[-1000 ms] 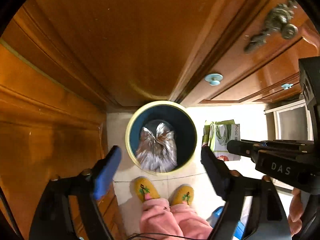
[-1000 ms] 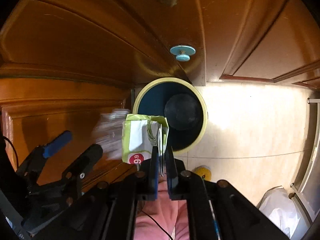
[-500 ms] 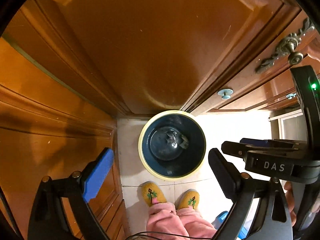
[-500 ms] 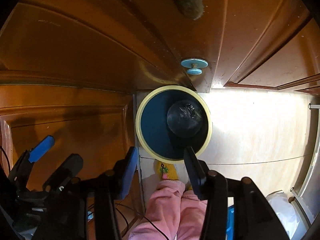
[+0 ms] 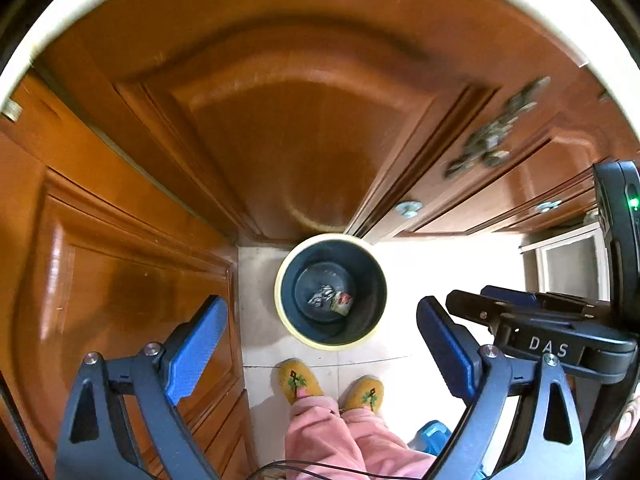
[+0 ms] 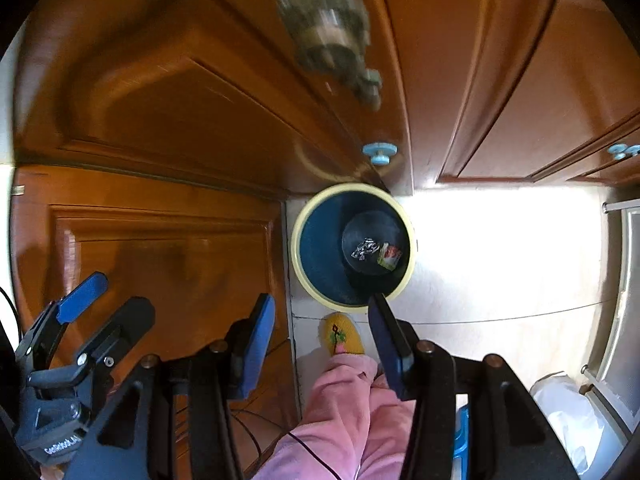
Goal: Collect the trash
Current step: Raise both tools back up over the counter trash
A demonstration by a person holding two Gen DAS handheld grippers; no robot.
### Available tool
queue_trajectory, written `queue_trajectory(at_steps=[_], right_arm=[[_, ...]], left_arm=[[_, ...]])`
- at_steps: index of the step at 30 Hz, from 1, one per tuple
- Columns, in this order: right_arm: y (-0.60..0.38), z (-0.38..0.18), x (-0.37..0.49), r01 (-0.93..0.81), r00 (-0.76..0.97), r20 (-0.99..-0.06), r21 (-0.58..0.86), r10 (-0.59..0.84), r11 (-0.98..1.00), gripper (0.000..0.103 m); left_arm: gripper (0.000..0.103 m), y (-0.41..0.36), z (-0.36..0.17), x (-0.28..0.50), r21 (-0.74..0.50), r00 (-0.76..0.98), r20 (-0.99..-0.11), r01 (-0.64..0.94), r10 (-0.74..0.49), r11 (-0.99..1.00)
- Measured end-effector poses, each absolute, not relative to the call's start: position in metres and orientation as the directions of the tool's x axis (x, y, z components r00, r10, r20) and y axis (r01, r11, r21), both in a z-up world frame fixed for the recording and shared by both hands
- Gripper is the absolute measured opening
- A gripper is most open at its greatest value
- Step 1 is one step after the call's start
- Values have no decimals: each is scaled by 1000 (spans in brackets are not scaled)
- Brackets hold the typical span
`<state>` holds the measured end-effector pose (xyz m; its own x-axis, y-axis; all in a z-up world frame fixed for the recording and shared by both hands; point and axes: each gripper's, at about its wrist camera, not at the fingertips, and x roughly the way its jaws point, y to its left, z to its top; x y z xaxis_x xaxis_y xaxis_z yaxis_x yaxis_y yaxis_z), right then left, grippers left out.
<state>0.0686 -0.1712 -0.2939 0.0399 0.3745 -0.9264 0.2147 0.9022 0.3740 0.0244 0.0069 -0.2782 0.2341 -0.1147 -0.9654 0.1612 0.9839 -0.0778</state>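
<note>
A dark blue bin with a pale yellow rim (image 5: 277, 292) (image 6: 295, 248) stands on the floor in the corner of the wooden doors. On its bottom lie a crumpled silver foil wrapper (image 5: 320, 295) (image 6: 365, 249) and a green-and-white packet (image 5: 342, 303) (image 6: 390, 256). High above the bin, my left gripper (image 5: 319, 312) points down, wide open and empty. My right gripper (image 6: 320, 302) hangs beside it, its jaws opening with nothing between them. It also shows at the right of the left wrist view (image 5: 520, 312).
Brown wooden doors (image 5: 300, 140) close in behind and to the left of the bin. A metal door handle (image 6: 328, 32) and a blue knob (image 6: 379, 153) stick out. The person's yellow slippers (image 5: 298, 380) and pink trouser legs (image 6: 352, 408) are below. A white bag (image 6: 568, 412) lies at the right.
The foil wrapper and then the green-and-white packet dropped into the bin. My right gripper opened and let the packet go. Both grippers rose, so the bin looks smaller.
</note>
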Motion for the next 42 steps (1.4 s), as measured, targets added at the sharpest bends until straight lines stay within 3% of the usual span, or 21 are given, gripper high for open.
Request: queue_trajectory(at_steps=[7,9,22,32,42], right_arm=[[-178,-215,59,184,144,-924,376,353,908,53],[-182,-191,54,172,173,-922,373,345,912,58],[-200,-54,24,61,346,-874,383,340,922,60],[-204,-1,40,35,414,-840,400,351,916,60],[-207,21,86,79,451,-832,396,321,915,61]], left_arm=[[94,-5,-197,9,-105,305,-939,181,-157,978],[94,-4,-174,4,-114,324,-932,171,-165,979],[94,20,-38,-21,-60,496,-861,117,-110,991],[94,19,6,-13,59,600,-799,116,-23,991],[94,37,26,44,138,669,-742,94,40,986]])
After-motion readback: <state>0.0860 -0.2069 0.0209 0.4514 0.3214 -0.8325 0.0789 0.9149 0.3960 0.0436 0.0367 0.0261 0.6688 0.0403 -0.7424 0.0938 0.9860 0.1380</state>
